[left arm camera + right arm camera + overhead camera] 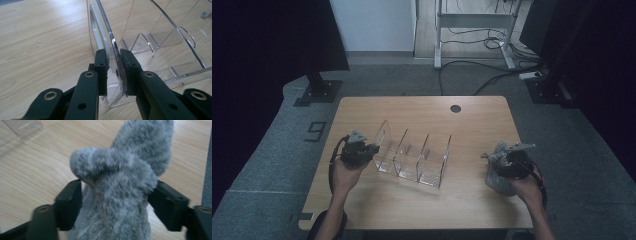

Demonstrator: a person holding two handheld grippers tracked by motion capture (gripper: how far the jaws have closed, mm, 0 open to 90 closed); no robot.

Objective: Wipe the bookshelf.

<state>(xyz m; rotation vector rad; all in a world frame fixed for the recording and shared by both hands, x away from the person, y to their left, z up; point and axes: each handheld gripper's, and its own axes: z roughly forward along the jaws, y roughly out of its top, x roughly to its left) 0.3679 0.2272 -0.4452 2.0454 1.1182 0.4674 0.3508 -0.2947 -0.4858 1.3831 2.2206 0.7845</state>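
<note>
Dim room, grey carpet, dark curtains either side, a desk frame and loose cables at the back. Wooden table in the foreground, a person's two forearms coming in from the near edge.

Clear plastic organizer stands left of the table's middle, three open compartments side by side. Judged purpose: the left hand steadies it so something can go in without it sliding.

Grey fuzzy sock sits near the right edge, well apart from the organizer, bunched and standing up between the jaws.

Left gripper: jaws closed on the organizer's end wall, one pad on each face of the thin clear panel. Left forearm stretched forward, gripper pointing level toward the organizer.

Right gripper: jaws on either side of the sock, pads pressed into the pile, so it looks gripped. Hand low, angled inward toward the centre of the table.
</note>
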